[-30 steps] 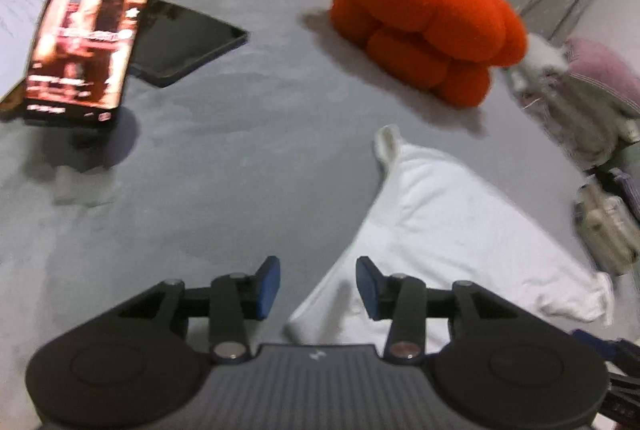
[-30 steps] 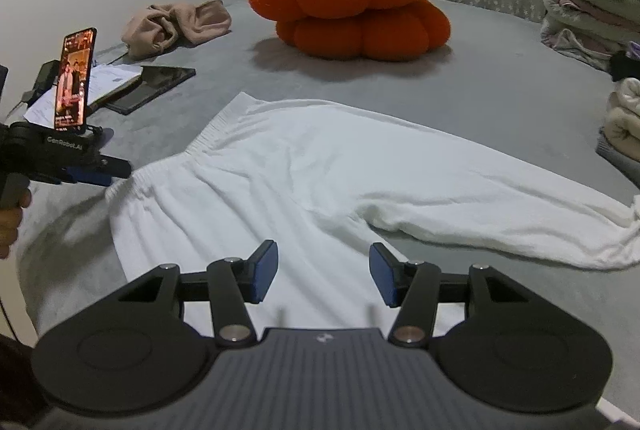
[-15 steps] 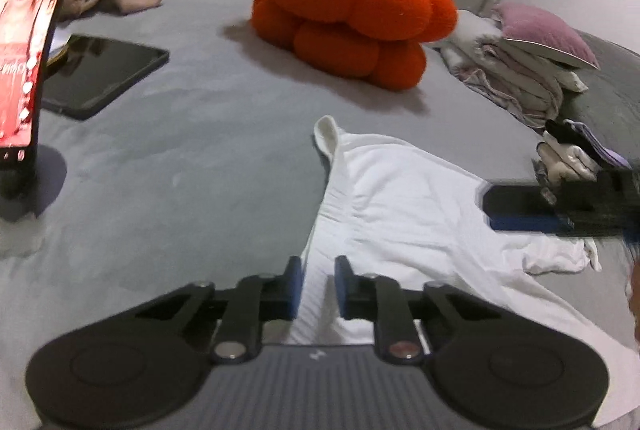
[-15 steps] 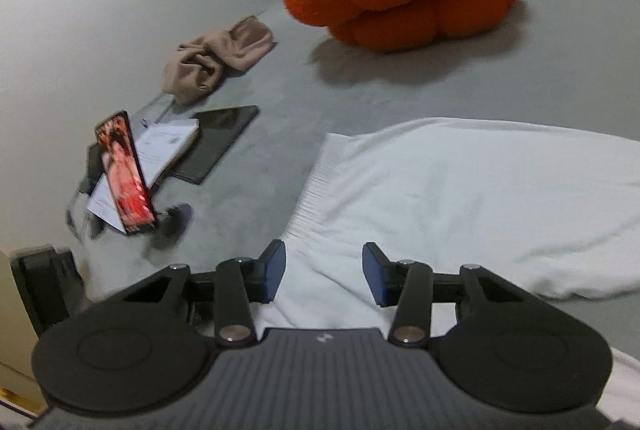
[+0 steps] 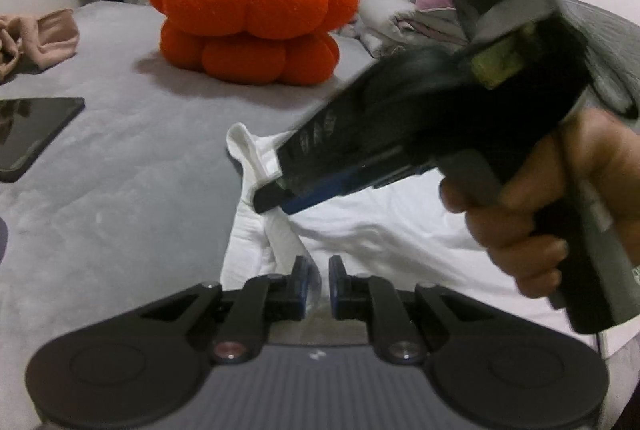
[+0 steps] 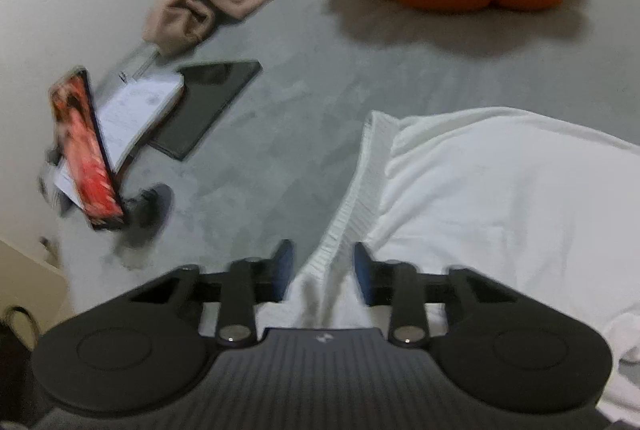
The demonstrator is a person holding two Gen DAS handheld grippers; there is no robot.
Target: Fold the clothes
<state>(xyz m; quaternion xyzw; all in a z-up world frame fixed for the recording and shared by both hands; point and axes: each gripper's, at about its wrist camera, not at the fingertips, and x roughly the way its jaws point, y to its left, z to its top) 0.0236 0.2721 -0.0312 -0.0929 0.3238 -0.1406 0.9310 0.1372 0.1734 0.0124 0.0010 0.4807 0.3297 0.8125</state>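
White trousers [image 5: 380, 222] lie on a grey bed cover [image 5: 120, 210], their ribbed waistband [image 6: 352, 198] toward the left. At the near end of the waistband, my left gripper [image 5: 319, 278] is shut on a fold of the white fabric. In the right wrist view, my right gripper [image 6: 322, 270] straddles the waistband farther along, its jaws closing with the band bunched between them. The left wrist view shows that right gripper [image 5: 272, 198] coming in from the right in a person's hand [image 5: 560, 198], its tip pinching the raised edge.
An orange pumpkin cushion [image 5: 252, 14] sits at the back of the bed. Left of the trousers lie a dark tablet [image 6: 208, 106], papers [image 6: 136, 110], a lit phone on a stand [image 6: 86, 150] and a beige cloth [image 6: 212, 2]. Folded clothes [image 5: 408, 18] are stacked at the far right.
My left gripper rolled level and closed on the fabric edge. My right gripper swung left across the trousers to the waistband, and its jaws narrowed around it.
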